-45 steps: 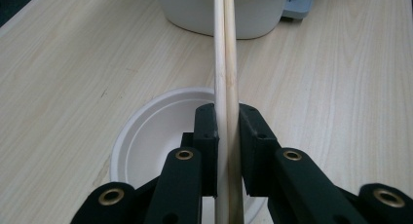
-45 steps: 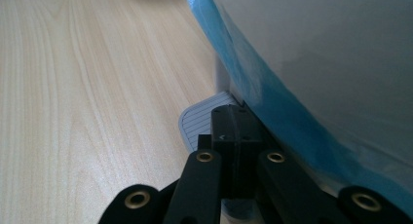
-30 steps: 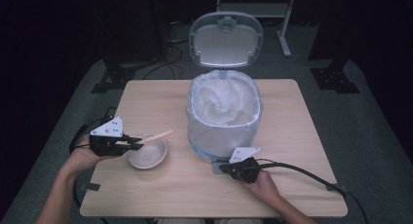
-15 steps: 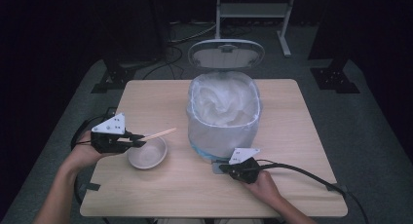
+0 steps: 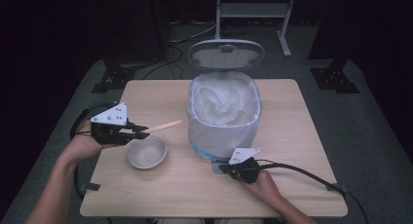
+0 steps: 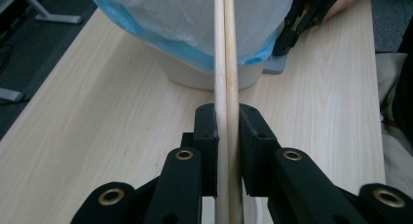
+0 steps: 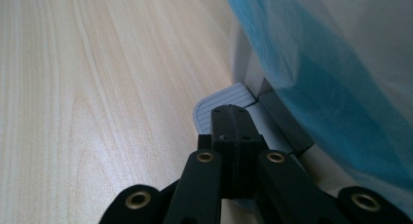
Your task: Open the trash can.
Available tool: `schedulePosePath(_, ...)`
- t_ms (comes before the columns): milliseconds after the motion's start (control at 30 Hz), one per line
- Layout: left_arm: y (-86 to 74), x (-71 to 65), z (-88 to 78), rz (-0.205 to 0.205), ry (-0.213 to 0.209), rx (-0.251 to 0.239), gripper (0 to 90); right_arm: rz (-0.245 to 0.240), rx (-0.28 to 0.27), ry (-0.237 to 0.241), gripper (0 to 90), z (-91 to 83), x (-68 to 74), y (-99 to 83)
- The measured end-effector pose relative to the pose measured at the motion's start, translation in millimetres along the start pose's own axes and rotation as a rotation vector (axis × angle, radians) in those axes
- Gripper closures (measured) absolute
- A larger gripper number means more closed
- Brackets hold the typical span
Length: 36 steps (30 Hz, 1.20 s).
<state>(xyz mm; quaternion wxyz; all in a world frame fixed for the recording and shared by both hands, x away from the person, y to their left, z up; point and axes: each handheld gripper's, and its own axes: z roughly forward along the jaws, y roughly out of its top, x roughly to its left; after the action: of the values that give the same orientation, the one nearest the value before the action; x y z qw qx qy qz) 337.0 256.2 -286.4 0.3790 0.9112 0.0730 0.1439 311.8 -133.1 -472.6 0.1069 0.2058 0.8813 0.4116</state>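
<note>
Chopsticks [image 5: 163, 126] sit pinched in the left gripper [image 5: 141, 133], above the empty bowl [image 5: 147, 151], tips toward the lined pedal bin [image 5: 224, 117]. Keep them level and clear the rim before letting go. Right gripper [image 5: 220, 168], jaws pressed together, should keep holding the pedal [image 7: 221, 104] down so the lid [image 5: 226, 54] stays up.

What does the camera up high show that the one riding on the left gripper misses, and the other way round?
The high view alone shows the raised bin lid, the bowl and the person's forearms. The left gripper view alone shows close up that the left gripper is shut on the chopsticks, two sticks side by side between its pads. Both show the table, the bag-lined bin and the right gripper at the bin's pedal.
</note>
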Motion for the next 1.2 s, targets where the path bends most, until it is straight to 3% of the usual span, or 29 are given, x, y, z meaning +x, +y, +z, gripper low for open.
schedulePosePath(500, 36.2, 8.5, -8.6, 0.034, -0.007, 0.003, 79.6, 0.002, 0.0, 0.004, 90.0, -0.2, 0.3, 0.0)
schedulePosePath(1200, 80.6, 19.6, -1.8, 0.066, -0.013, 0.016, 79.7, -0.009, -0.003, 0.0, 90.0, 0.0, 0.0, -0.5)
